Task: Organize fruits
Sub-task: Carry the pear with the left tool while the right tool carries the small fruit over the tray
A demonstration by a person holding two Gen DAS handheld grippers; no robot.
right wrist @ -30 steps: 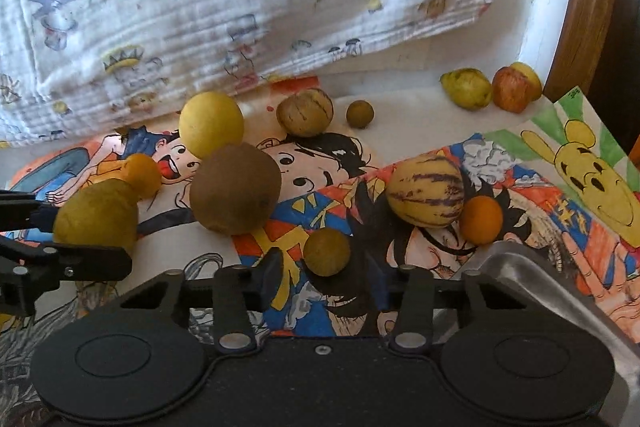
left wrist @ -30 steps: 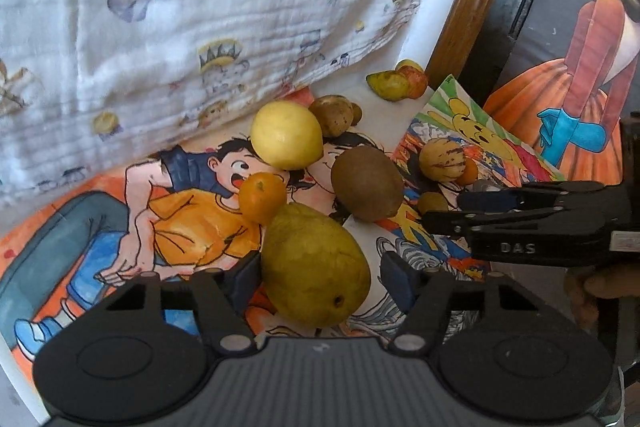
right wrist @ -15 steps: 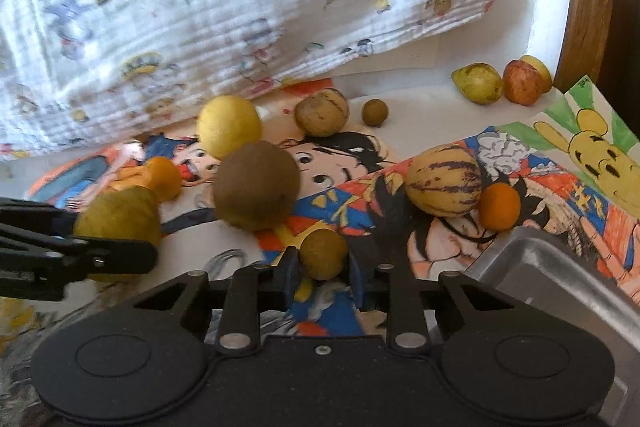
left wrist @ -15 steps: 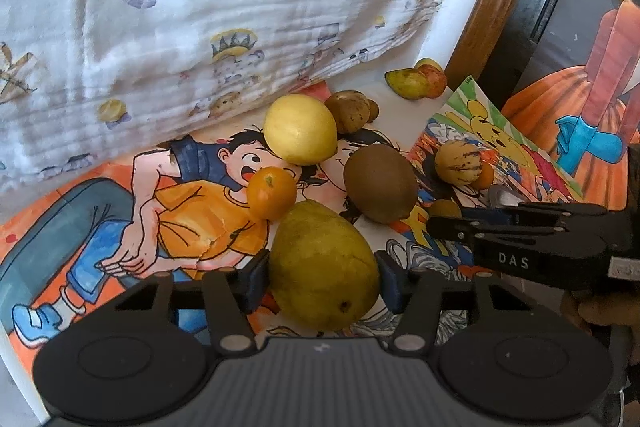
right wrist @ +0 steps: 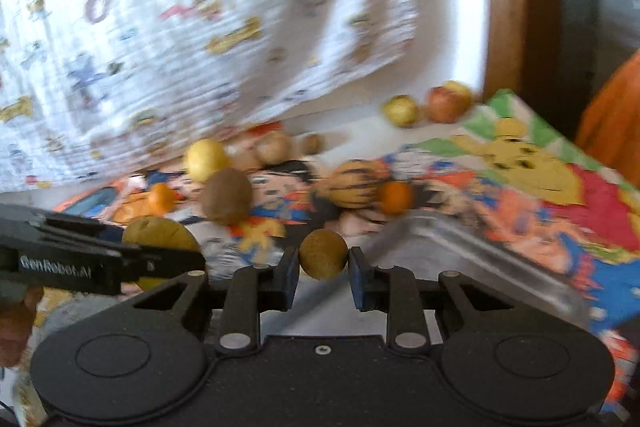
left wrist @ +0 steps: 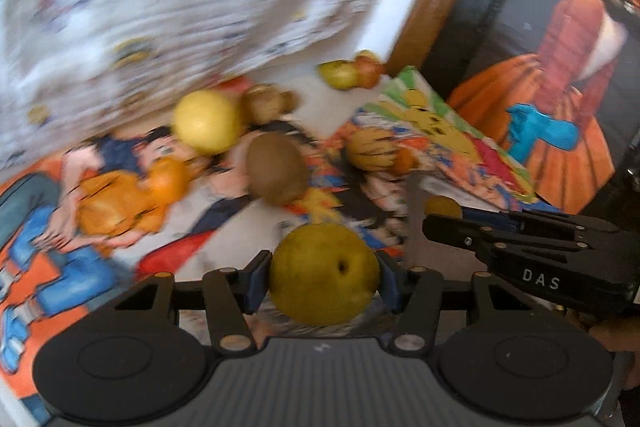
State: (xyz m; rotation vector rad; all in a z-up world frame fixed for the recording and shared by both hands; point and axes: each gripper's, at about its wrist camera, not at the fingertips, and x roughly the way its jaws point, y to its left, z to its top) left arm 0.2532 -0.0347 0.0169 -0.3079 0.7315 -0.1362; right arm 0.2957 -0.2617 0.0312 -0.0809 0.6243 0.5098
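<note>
- Holding a yellow-green pear (left wrist: 323,273), your left tool (left wrist: 322,279) has both blue pads pressed on its sides; the jaws closed in on it within the last second.
- Gripping a small brown round fruit (right wrist: 323,254), your right tool (right wrist: 323,269) is clenched tight on it, having also just closed.
- Seen from the left wrist, the right tool is to the right of the pear and close beside it, with the small fruit at its tip.
- Just right of and beyond the small fruit lies a metal tray (right wrist: 472,251), its near corner next to the right tool.
- On the table (right wrist: 344,125), covered by cartoon-print sheets, the other fruit lies farther off: a brown oval fruit (left wrist: 276,173) in the middle, a yellow round fruit (left wrist: 206,121) beyond it to the left, and an orange (left wrist: 170,179) left of the brown one.
- A striped melon-like fruit (right wrist: 352,183) touches a second small orange (right wrist: 395,197) just beyond the tray's far edge.
- Two brownish fruits (right wrist: 274,147) sit near the far cloth, and a yellow-green fruit and a reddish apple (right wrist: 448,103) rest at the far right corner.
- A white printed cloth (right wrist: 180,27) hangs behind everything; both views are blurred, so fine details are unclear.
</note>
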